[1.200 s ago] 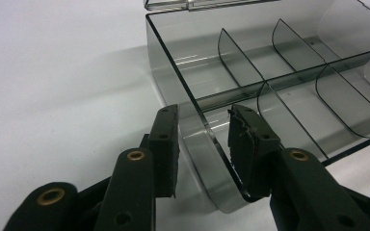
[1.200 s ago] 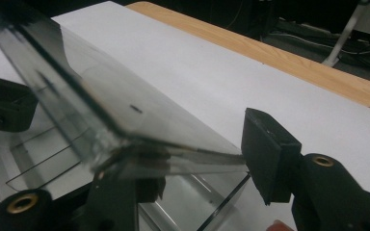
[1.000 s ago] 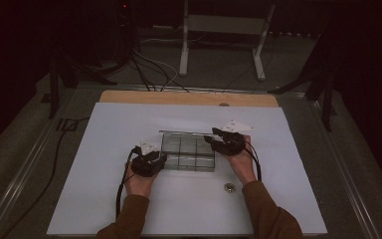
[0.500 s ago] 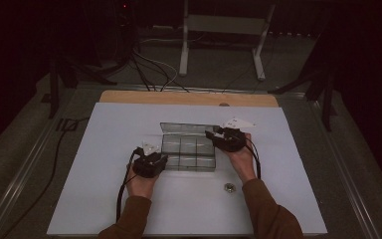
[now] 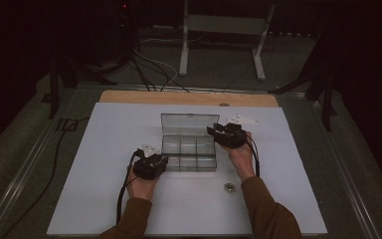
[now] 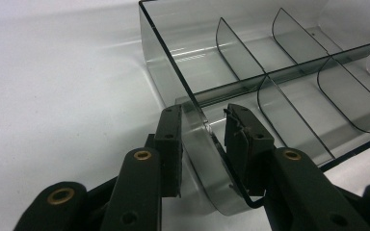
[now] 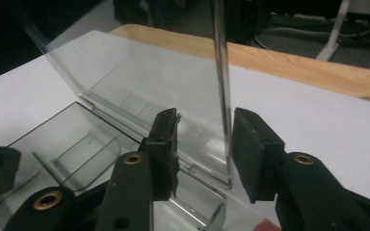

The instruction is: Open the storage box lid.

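A clear plastic compartment box (image 5: 189,155) lies mid-table with its lid (image 5: 189,123) standing upright at the back. My left gripper (image 5: 160,161) is at the box's front left corner. In the left gripper view its jaws (image 6: 203,127) pinch the rounded corner wall (image 6: 200,144), one pad inside and one outside. My right gripper (image 5: 215,131) is at the lid's right edge. Its jaws (image 7: 204,130) have just been closing with the lid's edge (image 7: 224,96) between them. A gap still shows beside the left pad. The compartments (image 6: 289,53) look empty.
A small round metal piece (image 5: 229,187) lies on the white tabletop (image 5: 104,164) in front of the box, by the right forearm. A wooden strip (image 5: 189,98) borders the table's far side. Cables and a metal stand (image 5: 224,30) sit on the floor beyond.
The lid has swung up from low over the box to upright. The right gripper has shifted slightly at the lid's right edge. The left gripper has stayed at the front left corner.
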`<state>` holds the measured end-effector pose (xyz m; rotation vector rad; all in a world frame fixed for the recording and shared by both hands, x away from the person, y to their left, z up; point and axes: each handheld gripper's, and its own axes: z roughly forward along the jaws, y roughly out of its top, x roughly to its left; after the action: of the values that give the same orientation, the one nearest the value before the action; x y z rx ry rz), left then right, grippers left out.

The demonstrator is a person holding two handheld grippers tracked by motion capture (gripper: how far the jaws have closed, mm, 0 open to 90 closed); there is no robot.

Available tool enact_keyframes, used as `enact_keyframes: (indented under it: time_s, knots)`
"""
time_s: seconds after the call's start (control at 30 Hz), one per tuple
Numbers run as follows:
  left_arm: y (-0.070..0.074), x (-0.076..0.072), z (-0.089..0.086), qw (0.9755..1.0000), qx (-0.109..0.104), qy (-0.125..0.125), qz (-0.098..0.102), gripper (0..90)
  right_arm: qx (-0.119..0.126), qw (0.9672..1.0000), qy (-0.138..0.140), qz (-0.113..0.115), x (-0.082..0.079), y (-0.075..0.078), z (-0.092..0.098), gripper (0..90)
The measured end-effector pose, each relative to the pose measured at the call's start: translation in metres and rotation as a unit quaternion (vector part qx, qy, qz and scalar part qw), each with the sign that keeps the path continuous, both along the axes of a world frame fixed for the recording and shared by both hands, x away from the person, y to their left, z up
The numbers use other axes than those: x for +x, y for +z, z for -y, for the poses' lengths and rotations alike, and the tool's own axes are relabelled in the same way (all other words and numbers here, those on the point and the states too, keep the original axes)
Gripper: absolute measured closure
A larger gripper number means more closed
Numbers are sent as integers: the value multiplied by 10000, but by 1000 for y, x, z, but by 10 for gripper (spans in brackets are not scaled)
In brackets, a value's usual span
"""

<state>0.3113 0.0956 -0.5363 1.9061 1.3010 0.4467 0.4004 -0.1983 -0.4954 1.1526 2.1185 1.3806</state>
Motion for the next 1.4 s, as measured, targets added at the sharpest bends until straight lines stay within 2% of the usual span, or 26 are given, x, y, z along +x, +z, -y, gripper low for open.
enact_keyframes:
  time_s: [0.13,0.4,0.73,0.83,1.13,1.3,1.4]
  knots:
    - [0,-1,0,10000,34,-11,-4,705,3,9998,-41,-218,4,-8,3,647]
    - [0,0,-1,10000,14,-44,-13,703,148,9991,-169,-347,9,-13,3,655]
    - [0,0,-1,10000,-1,-39,-20,703,191,9981,-359,-466,13,-15,1,681]
    - [0,1,-1,10000,-6,-41,-29,703,296,9970,-452,-547,14,-16,0,686]
    - [0,1,-1,10000,0,-45,-41,704,330,9953,-583,-695,17,-18,-1,689]
    - [0,1,0,10000,-12,-28,-51,714,286,9926,-721,-936,21,-20,-3,665]
    - [0,1,0,10000,-12,-12,-51,715,429,9906,-751,-1064,22,-23,-2,641]
